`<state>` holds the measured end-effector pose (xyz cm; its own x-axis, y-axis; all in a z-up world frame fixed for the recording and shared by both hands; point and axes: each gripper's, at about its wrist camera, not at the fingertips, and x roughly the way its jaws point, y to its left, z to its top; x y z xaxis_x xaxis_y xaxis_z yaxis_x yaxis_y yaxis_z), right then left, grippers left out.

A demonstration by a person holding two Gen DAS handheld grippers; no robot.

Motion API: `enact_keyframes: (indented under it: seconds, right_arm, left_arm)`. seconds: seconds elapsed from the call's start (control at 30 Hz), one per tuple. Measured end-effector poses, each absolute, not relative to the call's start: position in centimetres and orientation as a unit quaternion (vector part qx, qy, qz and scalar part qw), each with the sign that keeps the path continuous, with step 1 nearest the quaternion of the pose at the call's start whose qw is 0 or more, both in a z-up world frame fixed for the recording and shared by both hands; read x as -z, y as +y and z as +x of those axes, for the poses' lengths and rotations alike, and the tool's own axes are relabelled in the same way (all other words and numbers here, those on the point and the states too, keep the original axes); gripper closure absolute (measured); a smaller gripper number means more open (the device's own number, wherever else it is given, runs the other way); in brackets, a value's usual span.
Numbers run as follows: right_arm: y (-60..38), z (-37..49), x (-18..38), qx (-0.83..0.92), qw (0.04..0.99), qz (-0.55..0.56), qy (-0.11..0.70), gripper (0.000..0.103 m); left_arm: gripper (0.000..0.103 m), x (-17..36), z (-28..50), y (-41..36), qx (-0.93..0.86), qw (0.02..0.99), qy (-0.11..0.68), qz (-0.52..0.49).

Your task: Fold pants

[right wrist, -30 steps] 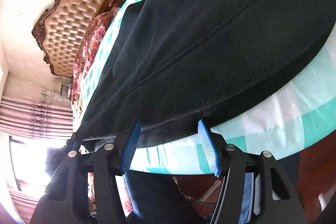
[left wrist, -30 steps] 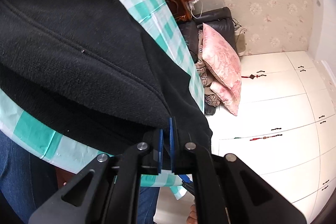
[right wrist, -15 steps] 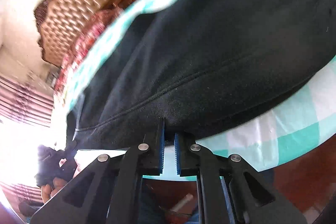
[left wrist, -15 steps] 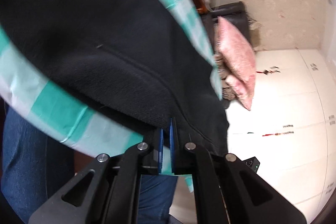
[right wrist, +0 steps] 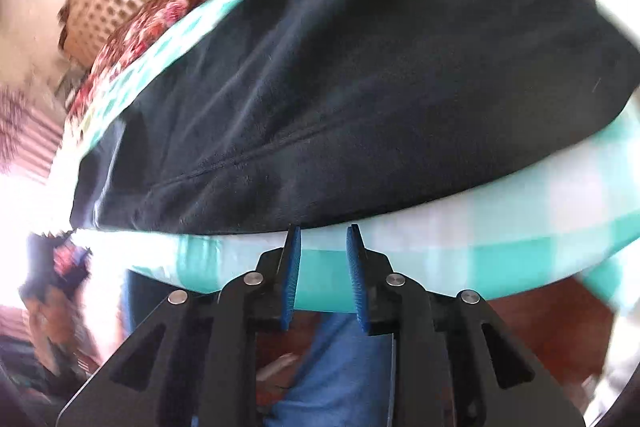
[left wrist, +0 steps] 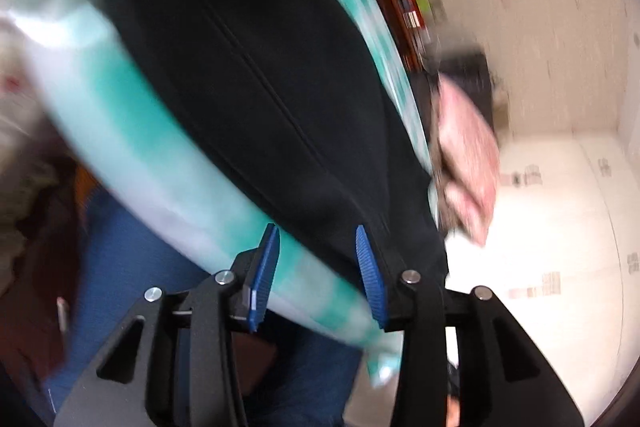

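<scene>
**Both grippers let go of the pants**

The black pants (right wrist: pixel 360 99) lie on the bench's green-checked cloth (right wrist: pixel 500 247). The left gripper (left wrist: pixel 318 275) has just been opening, nothing pinched. The right gripper (right wrist: pixel 320 267), its jaws also just opening, stands slightly parted beside the pants' edge.

left gripper (left wrist: pixel 316 267) fingers just opened, empty, beside black pants (left wrist: pixel 256 75).

Both fisheye views smearing with motion blur, bending toward dark circular corners. Harsh white glare blowing out the right wrist view's left edge; black pants (right wrist: pixel 360 99) staying dim, nearly textureless throughout.
</scene>
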<state>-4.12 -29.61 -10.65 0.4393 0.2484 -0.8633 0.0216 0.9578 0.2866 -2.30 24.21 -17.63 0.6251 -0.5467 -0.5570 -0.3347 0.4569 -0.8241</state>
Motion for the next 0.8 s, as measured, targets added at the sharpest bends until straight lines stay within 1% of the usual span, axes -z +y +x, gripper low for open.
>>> enact_keyframes:
  seconds: [0.03, 0.07, 0.1, 0.13, 0.17, 0.23, 0.3, 0.33, 0.37, 0.43, 0.47, 0.5, 0.53, 0.57, 0.6, 0.63, 0.67, 0.73, 0.77, 0.8]
  right_arm:
    - [-29.9, -4.4, 9.9, -0.070, 0.848, 0.112, 0.513, 0.066]
    - [-30.2, -4.4, 9.3, -0.067, 0.857, 0.101, 0.501, 0.049]
    - [-30.5, -4.4, 8.6, -0.057, 0.870, 0.086, 0.482, 0.043]
    - [-30.9, -3.9, 7.8, -0.030, 0.884, 0.057, 0.463, 0.039]
    - [-31.1, -3.4, 7.5, -0.009, 0.889, 0.032, 0.457, 0.039]
    - [-31.5, -2.6, 7.4, 0.015, 0.896, 0.001, 0.444, 0.038]
    - [-31.7, -1.4, 7.6, 0.033, 0.897, -0.019, 0.440, 0.037]
    - [-31.7, -0.9, 7.8, 0.036, 0.897, -0.024, 0.440, 0.035]
    - [-31.9, -0.5, 8.1, 0.041, 0.896, -0.033, 0.441, 0.034]
    - [-32.6, 0.5, 9.4, 0.080, 0.884, -0.063, 0.457, 0.034]
    - [-32.8, 0.8, 10.0, 0.094, 0.878, -0.068, 0.465, 0.034]
    - [-33.2, 1.1, 10.5, 0.098, 0.874, -0.063, 0.471, 0.033]
    - [-33.7, 1.1, 10.8, 0.093, 0.877, -0.043, 0.469, 0.030]
    - [-34.1, 1.1, 11.0, 0.092, 0.877, -0.031, 0.471, 0.027]
    - [-34.6, 1.0, 11.1, 0.091, 0.876, -0.026, 0.472, 0.027]
    - [-34.7, 0.9, 11.2, 0.089, 0.877, -0.026, 0.472, 0.026]
    - [-34.9, 0.8, 11.2, 0.087, 0.876, -0.025, 0.473, 0.026]
    - [-35.0, 0.6, 10.8, 0.086, 0.877, -0.031, 0.471, 0.026]
    - [-34.8, 0.6, 10.5, 0.084, 0.881, -0.039, 0.463, 0.026]
    - [-34.7, 0.7, 10.1, 0.086, 0.887, -0.048, 0.452, 0.026]
  left_arm:
    - [0.063, 17.5, -3.0, 26.1, 0.046, 0.745, 0.414, -0.521]
    - [0.063, 17.2, -3.6, 28.4, 0.015, 0.754, 0.399, -0.522]
    - [0.063, 17.0, -3.8, 29.8, -0.004, 0.763, 0.391, -0.516]
    - [0.061, 16.7, -3.9, 31.0, -0.027, 0.772, 0.385, -0.505]
    - [0.058, 16.7, -3.8, 32.3, -0.051, 0.777, 0.383, -0.497]
    - [0.057, 16.9, -2.8, 33.9, -0.057, 0.776, 0.387, -0.494]
    - [0.062, 17.2, -1.5, 34.7, -0.058, 0.775, 0.400, -0.485]
    - [0.089, 17.1, -0.7, 34.9, -0.063, 0.783, 0.413, -0.461]
    - [0.090, 17.2, -0.7, 35.6, -0.076, 0.786, 0.423, -0.444]
    - [0.090, 17.1, -0.7, 36.1, -0.080, 0.788, 0.425, -0.438]
    - [0.090, 16.9, -0.6, 36.1, -0.085, 0.797, 0.429, -0.417]
    - [0.090, 16.8, -0.6, 35.8, -0.088, 0.802, 0.430, -0.406]
    - [0.084, 16.8, -0.8, 35.7, -0.090, 0.803, 0.429, -0.403]
    - [0.069, 16.7, -1.1, 35.6, -0.099, 0.804, 0.427, -0.401]
    - [0.063, 16.7, -1.6, 35.6, -0.112, 0.806, 0.425, -0.398]
    - [0.058, 16.3, -1.9, 35.5, -0.116, 0.808, 0.416, -0.400]
    - [0.056, 16.0, -2.3, 35.1, -0.119, 0.810, 0.414, -0.398]
    - [0.055, 15.6, -1.8, 34.2, -0.122, 0.815, 0.418, -0.382]
    - [0.055, 15.5, -1.4, 34.1, -0.123, 0.819, 0.422, -0.369]
    - [0.058, 15.3, -1.1, 33.8, -0.125, 0.823, 0.425, -0.355]
